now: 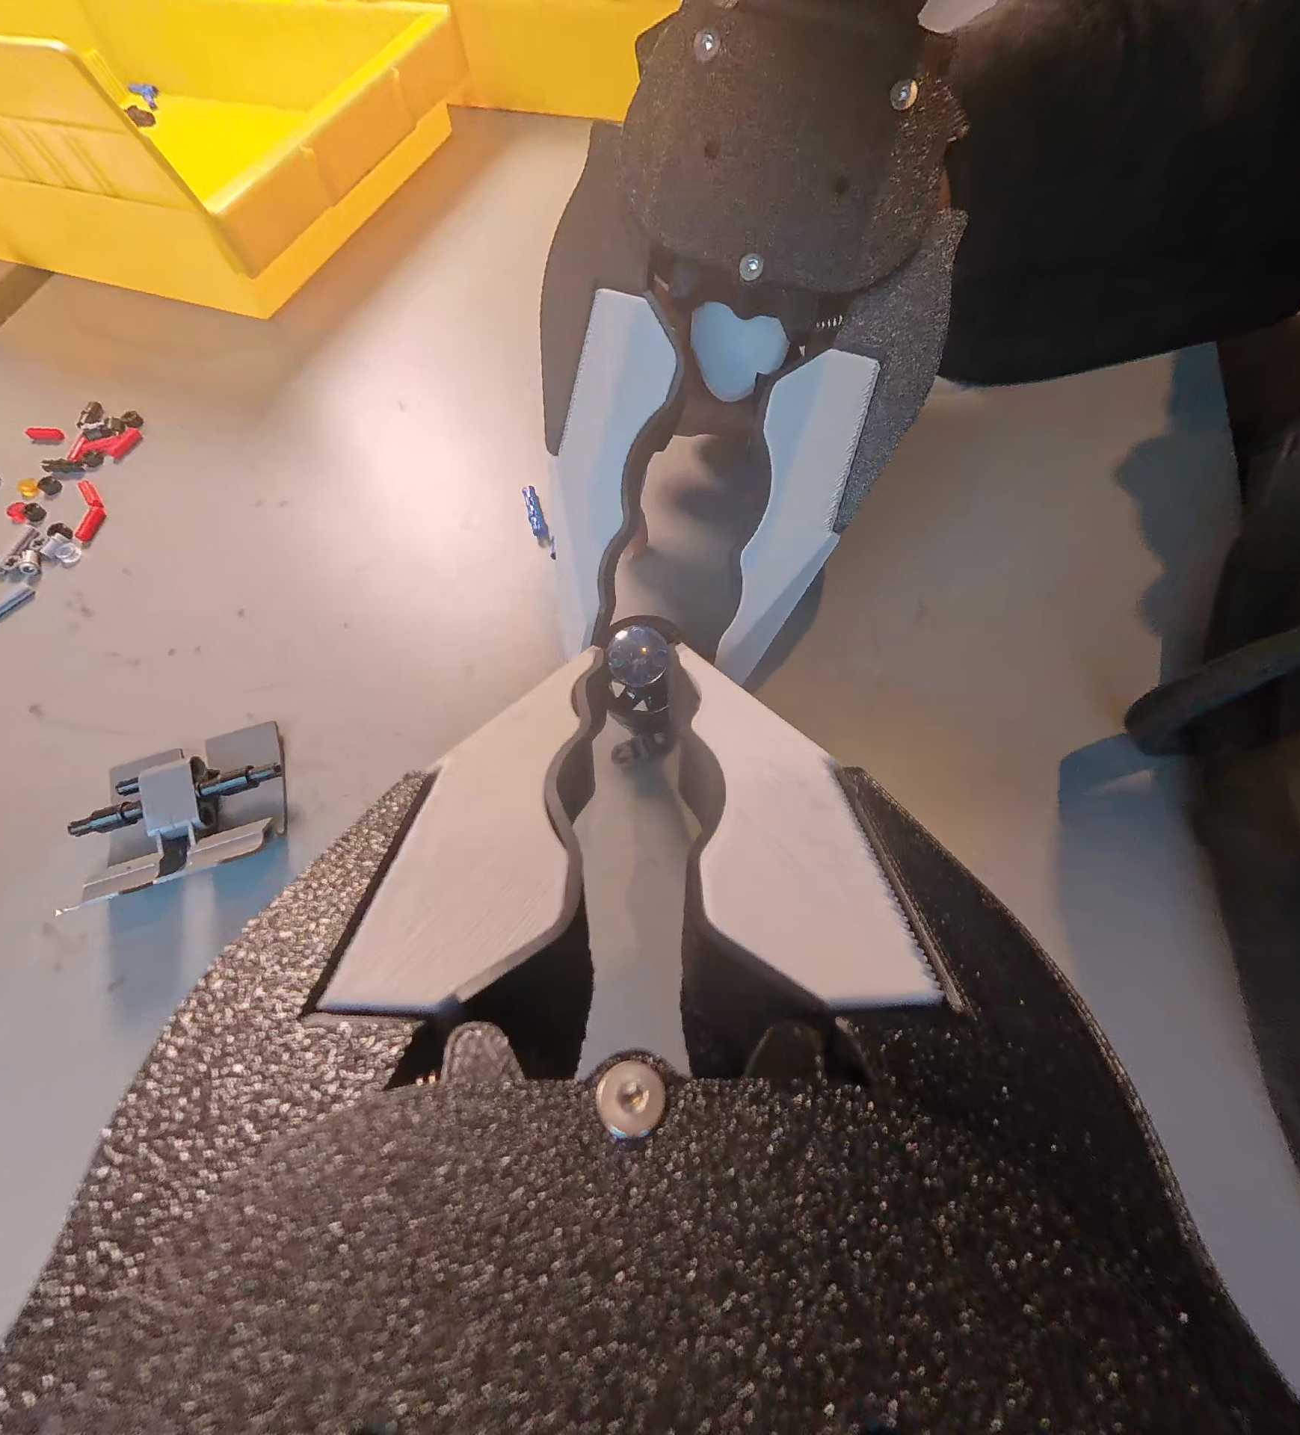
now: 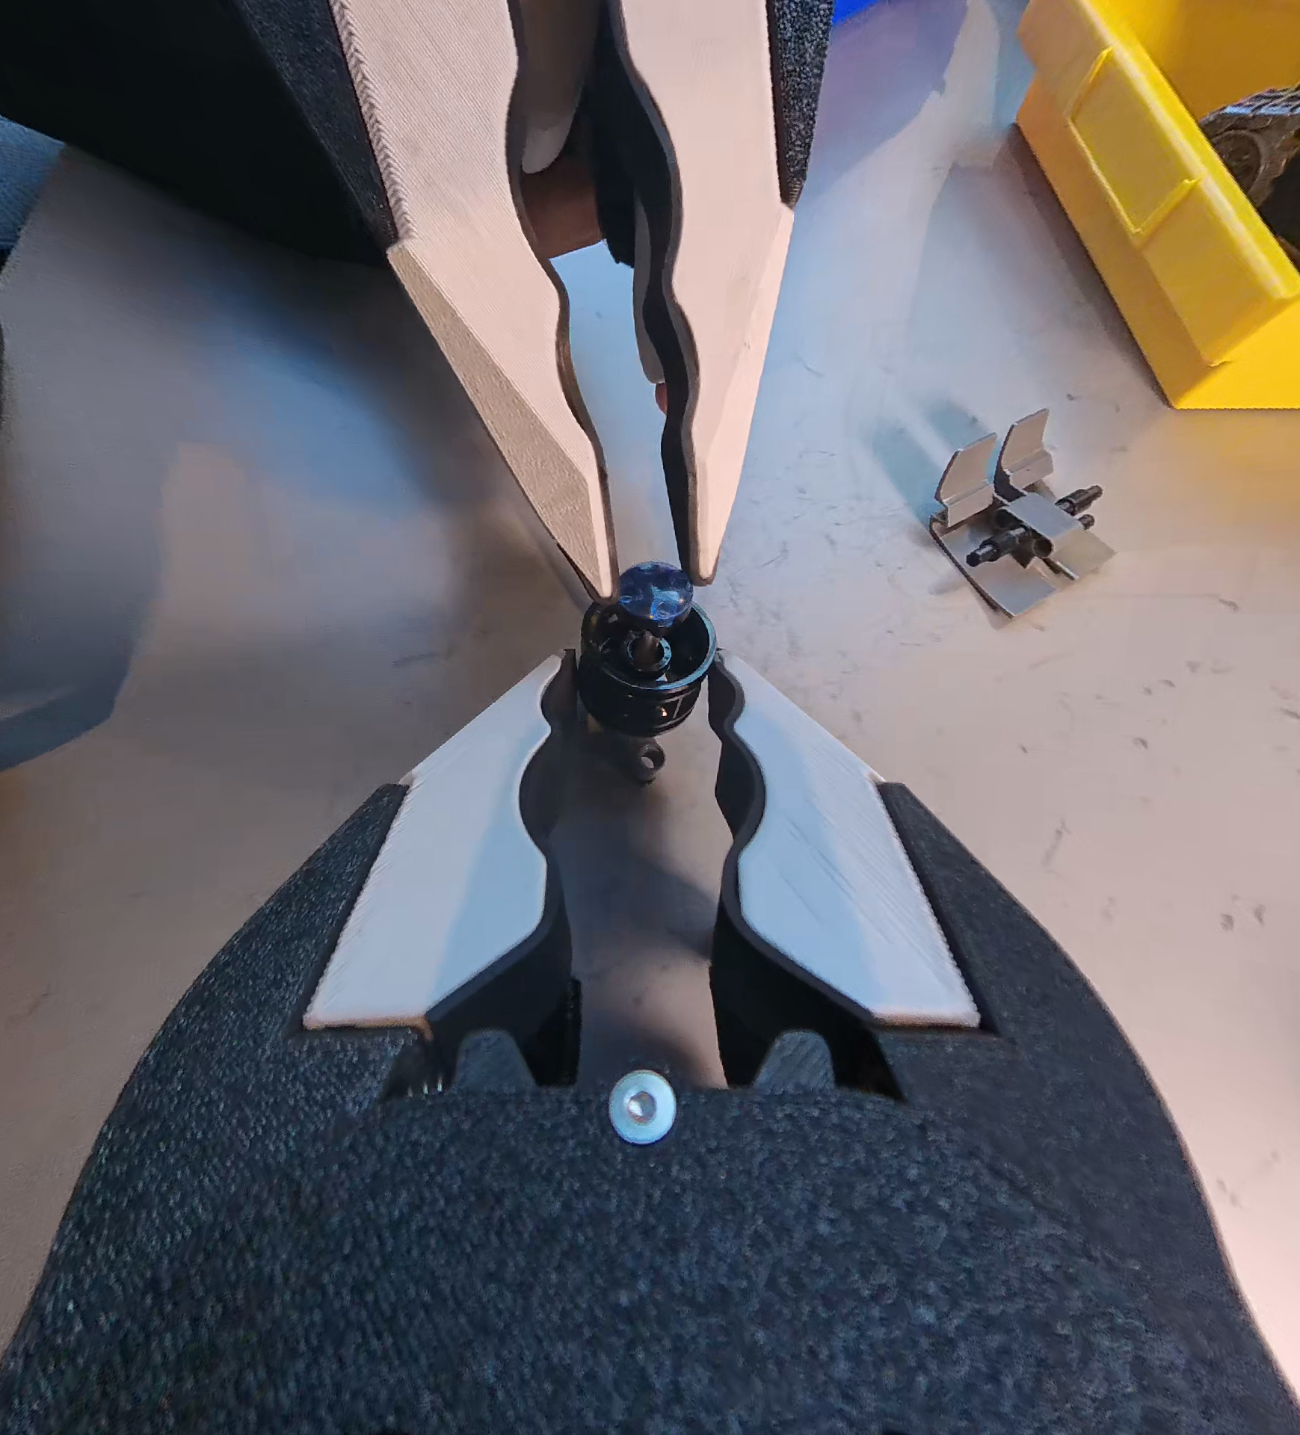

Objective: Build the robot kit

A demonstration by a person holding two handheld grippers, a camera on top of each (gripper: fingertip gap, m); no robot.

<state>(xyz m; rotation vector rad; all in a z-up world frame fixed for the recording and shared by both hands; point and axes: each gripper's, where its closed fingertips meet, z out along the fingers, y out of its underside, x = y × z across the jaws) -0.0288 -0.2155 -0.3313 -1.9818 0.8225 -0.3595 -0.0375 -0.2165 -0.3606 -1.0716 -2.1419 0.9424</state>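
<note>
A small black round barrel-shaped piece (image 2: 643, 699) is held above the grey table (image 2: 1097, 854), with a blue translucent dome-shaped piece (image 2: 654, 598) on its top. My right gripper (image 2: 640, 672) is shut on the sides of the black piece. My left gripper (image 2: 654, 578) comes from the opposite side, its tips shut on the blue dome. In the left wrist view my left gripper (image 1: 635, 658) pinches the blue dome (image 1: 635, 648), with the black piece (image 1: 639, 703) just beneath it. The right gripper (image 1: 666, 644) faces it, tip to tip.
A grey hinged assembly with black pins (image 1: 188, 807) (image 2: 1019, 520) lies on the table. Loose small red, black and grey parts (image 1: 17, 512) and a blue pin (image 1: 534, 509) lie nearby. Yellow bins (image 1: 266, 194) (image 2: 1175, 233) stand at the back. A person's dark sleeve (image 1: 1136, 194) is behind the right gripper. Less than 4 cm separates the two grippers' tips.
</note>
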